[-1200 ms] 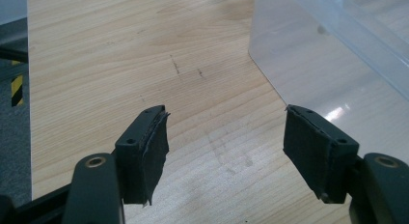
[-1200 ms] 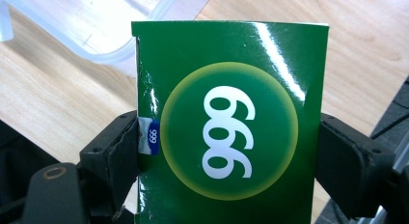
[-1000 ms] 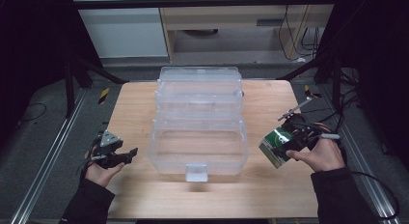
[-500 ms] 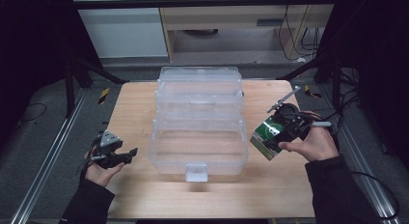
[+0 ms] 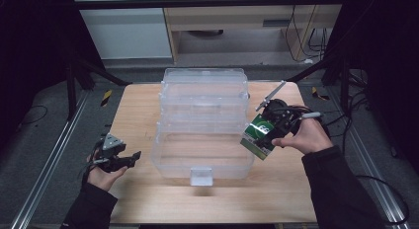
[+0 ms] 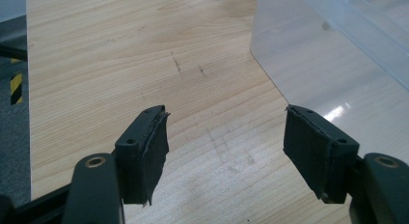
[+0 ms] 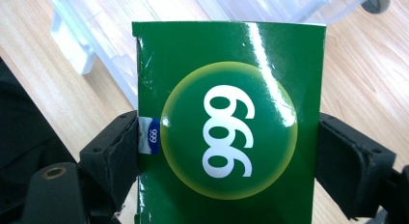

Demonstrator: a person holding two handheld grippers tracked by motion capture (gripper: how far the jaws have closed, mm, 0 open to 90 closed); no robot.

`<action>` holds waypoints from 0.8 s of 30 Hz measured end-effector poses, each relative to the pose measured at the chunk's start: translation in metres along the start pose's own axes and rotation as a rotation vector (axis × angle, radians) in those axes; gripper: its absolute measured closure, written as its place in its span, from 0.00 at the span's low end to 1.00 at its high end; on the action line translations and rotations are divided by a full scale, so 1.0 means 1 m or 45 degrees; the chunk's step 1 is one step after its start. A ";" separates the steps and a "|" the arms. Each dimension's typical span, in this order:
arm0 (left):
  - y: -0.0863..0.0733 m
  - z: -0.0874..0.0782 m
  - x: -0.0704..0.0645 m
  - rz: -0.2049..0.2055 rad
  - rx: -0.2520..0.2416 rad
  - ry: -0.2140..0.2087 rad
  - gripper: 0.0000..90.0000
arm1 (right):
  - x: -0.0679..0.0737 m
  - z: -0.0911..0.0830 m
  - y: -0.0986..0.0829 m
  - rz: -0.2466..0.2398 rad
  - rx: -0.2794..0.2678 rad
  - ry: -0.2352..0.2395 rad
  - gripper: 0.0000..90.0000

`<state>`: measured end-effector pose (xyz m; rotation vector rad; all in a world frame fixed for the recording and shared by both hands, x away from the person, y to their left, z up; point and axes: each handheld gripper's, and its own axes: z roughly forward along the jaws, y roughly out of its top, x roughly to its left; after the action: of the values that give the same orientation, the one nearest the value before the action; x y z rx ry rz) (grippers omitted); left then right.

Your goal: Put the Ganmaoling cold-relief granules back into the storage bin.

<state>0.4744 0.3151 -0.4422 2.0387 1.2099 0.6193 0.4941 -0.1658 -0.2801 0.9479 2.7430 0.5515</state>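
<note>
The green box (image 7: 230, 122) sat clamped between the jaws of the right gripper (image 5: 271, 133), one pad pressed against each of its side edges, its printed face with the white "999" in a yellow-green circle turned toward that gripper's camera. In the high view the box (image 5: 259, 136) hung tilted just beside the right front corner of the clear plastic bin (image 5: 202, 140), above the wooden table (image 5: 138, 105); whether it touched the bin's wall could not be told. The box's lower end ran off the bottom of the right gripper view. The left gripper (image 6: 226, 151) rested in the person's hand near the table's left front edge, jaws spread wide with nothing between them, apart from the bin.
</note>
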 end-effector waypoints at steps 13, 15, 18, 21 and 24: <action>0.000 0.000 0.000 0.002 0.001 -0.001 0.35 | 0.005 0.012 0.020 -0.199 -0.006 0.123 0.20; 0.000 0.000 0.000 0.002 0.001 -0.001 0.35 | 0.007 0.014 0.024 -0.231 -0.002 0.141 0.20; 0.000 0.000 0.000 0.004 0.004 0.000 0.35 | 0.011 0.018 0.030 -0.290 0.004 0.155 0.20; 0.000 0.000 0.000 0.004 0.004 0.000 0.35 | 0.015 0.021 0.037 -0.345 0.014 0.167 0.20; 0.000 0.000 0.000 0.004 0.004 0.000 0.35 | 0.018 0.024 0.042 -0.387 0.015 0.184 0.20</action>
<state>0.4746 0.3154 -0.4428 2.0432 1.2087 0.6195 0.5102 -0.1171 -0.2861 0.4935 2.9428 0.5676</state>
